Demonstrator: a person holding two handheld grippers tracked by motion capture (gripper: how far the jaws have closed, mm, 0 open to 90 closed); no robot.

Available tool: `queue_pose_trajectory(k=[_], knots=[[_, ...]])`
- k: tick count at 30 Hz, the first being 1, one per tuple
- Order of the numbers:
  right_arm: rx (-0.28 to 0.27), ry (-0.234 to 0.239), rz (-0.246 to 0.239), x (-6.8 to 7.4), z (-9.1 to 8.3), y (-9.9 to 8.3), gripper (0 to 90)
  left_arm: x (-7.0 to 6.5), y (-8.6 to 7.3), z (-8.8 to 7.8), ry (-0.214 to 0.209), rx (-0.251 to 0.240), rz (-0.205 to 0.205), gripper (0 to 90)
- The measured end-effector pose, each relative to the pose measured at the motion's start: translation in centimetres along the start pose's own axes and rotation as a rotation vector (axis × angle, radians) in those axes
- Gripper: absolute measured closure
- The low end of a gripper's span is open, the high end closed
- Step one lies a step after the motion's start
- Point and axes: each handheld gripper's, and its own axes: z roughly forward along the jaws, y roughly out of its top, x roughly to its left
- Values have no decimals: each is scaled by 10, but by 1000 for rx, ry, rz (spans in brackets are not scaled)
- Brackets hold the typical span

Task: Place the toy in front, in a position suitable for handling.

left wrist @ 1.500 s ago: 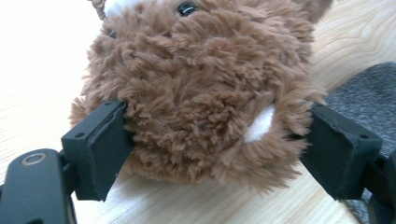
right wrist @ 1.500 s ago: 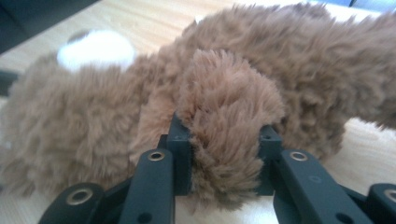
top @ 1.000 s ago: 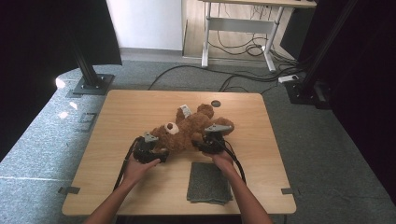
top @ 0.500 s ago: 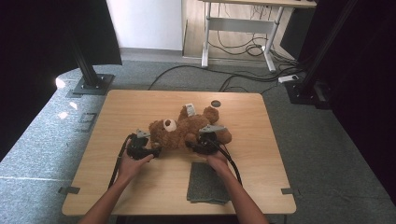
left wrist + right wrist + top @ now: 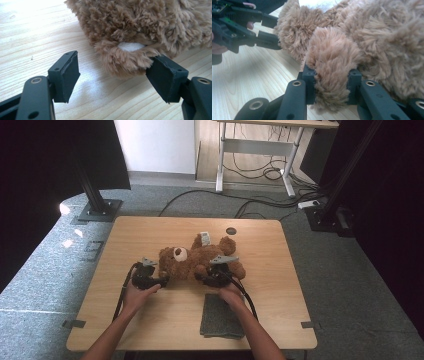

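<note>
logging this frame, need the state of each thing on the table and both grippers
teddy bear: lying on the wooden table, head toward the left gripper
left gripper: jaws apart around the bear's ear, one pad at the fur, not clamped
right gripper: shut on a limb of the bear
grey cloth: folded flat near the table's front edge, untouched

Your left gripper [image 5: 112,75] sits low with jaws spread wide; your right gripper [image 5: 332,87] is clamped, forearms angled inward.
</note>
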Motion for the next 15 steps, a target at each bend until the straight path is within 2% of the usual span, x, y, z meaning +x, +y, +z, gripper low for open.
queue_pose_trajectory(k=[8,15], knots=[[-21,-6,8,-3,-3,0,650,0,-4,-8,-28,-9,-11,263],[-33,-26,2,-2,-7,0,563,-6,-6,-12,-52,-12,2,262]])
